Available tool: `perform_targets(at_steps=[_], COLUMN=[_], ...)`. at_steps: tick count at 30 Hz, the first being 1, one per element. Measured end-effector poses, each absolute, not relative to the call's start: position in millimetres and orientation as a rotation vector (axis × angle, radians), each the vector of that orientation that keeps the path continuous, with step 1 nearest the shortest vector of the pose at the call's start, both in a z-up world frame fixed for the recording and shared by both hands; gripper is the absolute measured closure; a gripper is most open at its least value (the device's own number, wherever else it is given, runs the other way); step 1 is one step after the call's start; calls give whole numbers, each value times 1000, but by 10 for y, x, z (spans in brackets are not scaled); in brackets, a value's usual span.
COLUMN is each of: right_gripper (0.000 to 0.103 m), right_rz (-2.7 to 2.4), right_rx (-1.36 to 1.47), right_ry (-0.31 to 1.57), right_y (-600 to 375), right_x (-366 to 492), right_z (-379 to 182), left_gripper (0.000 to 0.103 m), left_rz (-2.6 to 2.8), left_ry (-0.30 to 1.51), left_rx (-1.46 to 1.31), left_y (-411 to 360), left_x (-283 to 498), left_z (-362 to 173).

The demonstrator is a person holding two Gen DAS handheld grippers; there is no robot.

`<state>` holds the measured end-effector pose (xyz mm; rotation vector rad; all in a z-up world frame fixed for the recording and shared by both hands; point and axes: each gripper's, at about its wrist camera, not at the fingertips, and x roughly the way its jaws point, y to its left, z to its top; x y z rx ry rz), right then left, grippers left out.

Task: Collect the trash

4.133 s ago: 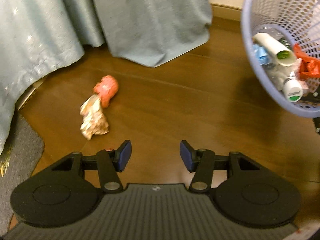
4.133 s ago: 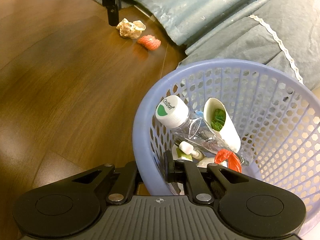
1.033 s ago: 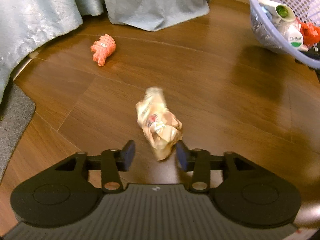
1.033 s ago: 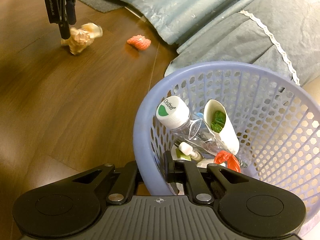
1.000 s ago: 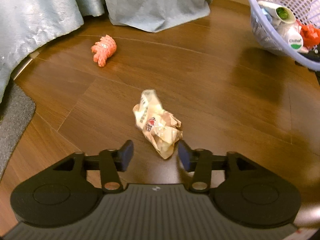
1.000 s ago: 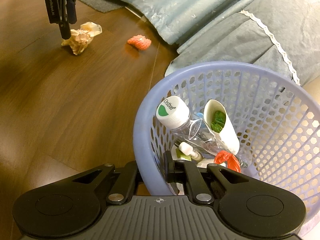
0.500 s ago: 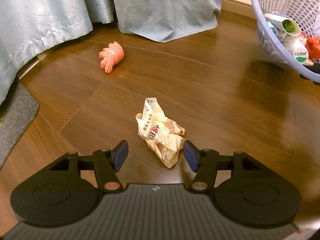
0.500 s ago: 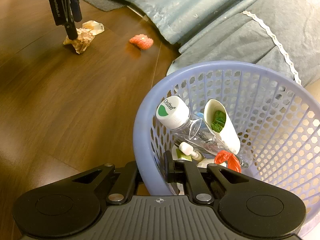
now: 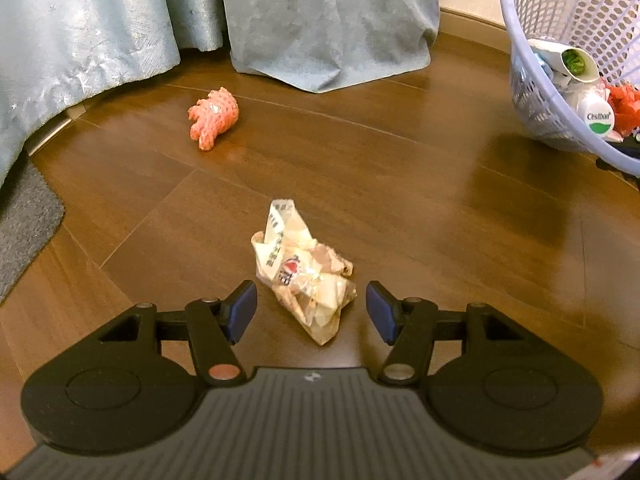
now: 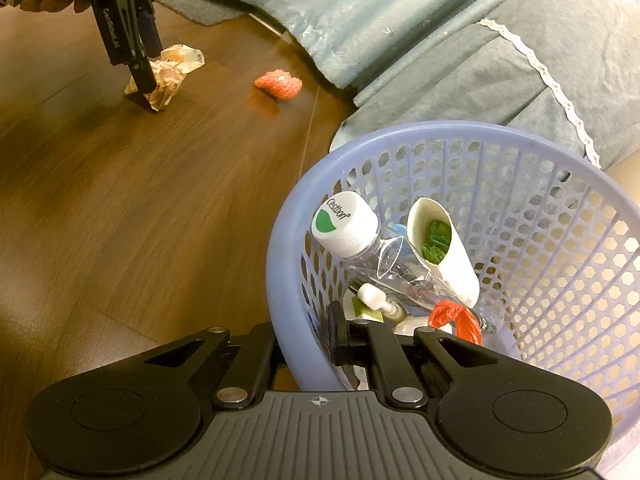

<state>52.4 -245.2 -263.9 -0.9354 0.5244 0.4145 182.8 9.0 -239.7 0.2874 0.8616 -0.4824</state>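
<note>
A crumpled beige paper wrapper (image 9: 304,276) lies on the wooden floor between the blue pads of my left gripper (image 9: 312,312). The jaws stand apart with a gap on each side, so neither pad touches it. The right wrist view shows the same wrapper (image 10: 172,70) under that left gripper (image 10: 146,80), held by a hand. An orange foam net (image 9: 214,118) lies farther off near the curtain. My right gripper (image 10: 308,344) is shut on the rim of the lilac basket (image 10: 280,240), one finger outside and one inside. In the basket lie a clear bottle (image 10: 360,236), a paper tube (image 10: 444,256) and red scraps.
Pale blue curtains (image 9: 320,20) hang to the floor behind the orange net. A grey rug (image 9: 24,216) covers the floor at the left edge. Grey-blue bedding with a lace trim (image 10: 520,60) sits close behind the basket (image 9: 560,12).
The wrapper, once beside the orange net, now lies apart from it and close to my left gripper. The left jaws have widened off the wrapper. The right gripper and basket have not moved.
</note>
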Motion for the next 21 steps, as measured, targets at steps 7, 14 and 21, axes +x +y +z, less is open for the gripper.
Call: perform_targets(at_steps=[7, 14, 21], right_gripper=[99, 99, 99], right_rz=[415, 414, 414], right_rx=[-936, -932, -931], right_ry=[525, 527, 528], right_y=[-2452, -2448, -2444], right_x=[518, 522, 529], right_z=[-2641, -2635, -2627], left_gripper=[59, 67, 68], left_rz=[-455, -459, -482], left_ry=[894, 914, 916], left_rx=[293, 324, 342], left_y=[18, -4, -44], left_x=[1917, 1904, 1823], left_z=[-2486, -2476, -2406])
